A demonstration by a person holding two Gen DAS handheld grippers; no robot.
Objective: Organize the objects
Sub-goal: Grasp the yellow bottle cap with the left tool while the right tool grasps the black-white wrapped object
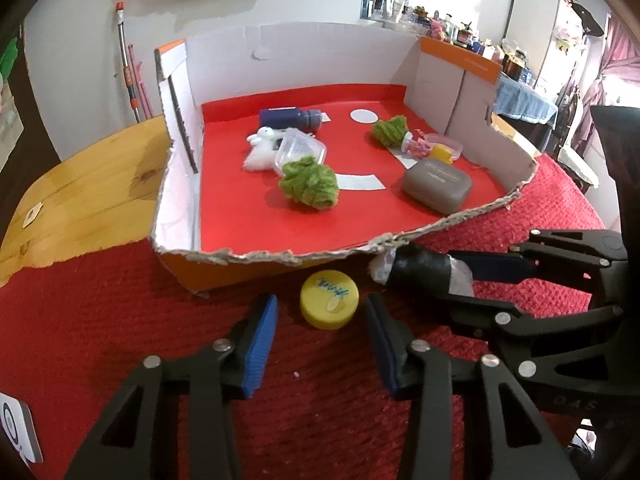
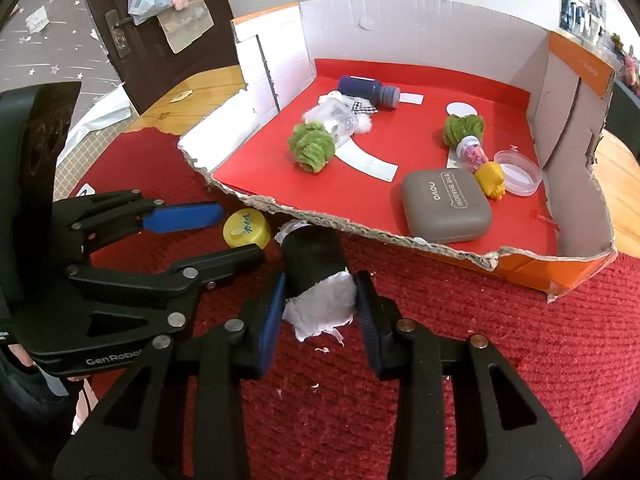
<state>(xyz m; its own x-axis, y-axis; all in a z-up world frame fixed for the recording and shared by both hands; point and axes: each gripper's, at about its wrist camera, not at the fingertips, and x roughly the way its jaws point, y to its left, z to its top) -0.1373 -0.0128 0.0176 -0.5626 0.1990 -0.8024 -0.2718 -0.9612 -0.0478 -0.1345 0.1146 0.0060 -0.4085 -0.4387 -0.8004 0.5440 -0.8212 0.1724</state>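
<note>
A yellow bottle cap (image 1: 330,299) lies on the red cloth just outside the torn front edge of the cardboard box (image 1: 280,258). My left gripper (image 1: 320,316) is open, its blue pads on either side of the cap and a little short of it; it also shows in the right wrist view (image 2: 236,230) next to the cap (image 2: 247,227). My right gripper (image 2: 318,300) is shut on a black roll stuffed with white paper (image 2: 316,272), held beside the box's front edge; the roll also shows in the left wrist view (image 1: 420,274).
The red-floored box holds two green yarn balls (image 1: 310,180) (image 1: 389,130), a grey eye-shadow case (image 1: 436,186), a dark blue bottle (image 1: 290,118), a clear plastic container (image 1: 300,148), a white plush (image 1: 262,144), a small yellow toy (image 2: 493,179) and a clear lid (image 2: 518,174). Wooden table (image 1: 80,196) lies left.
</note>
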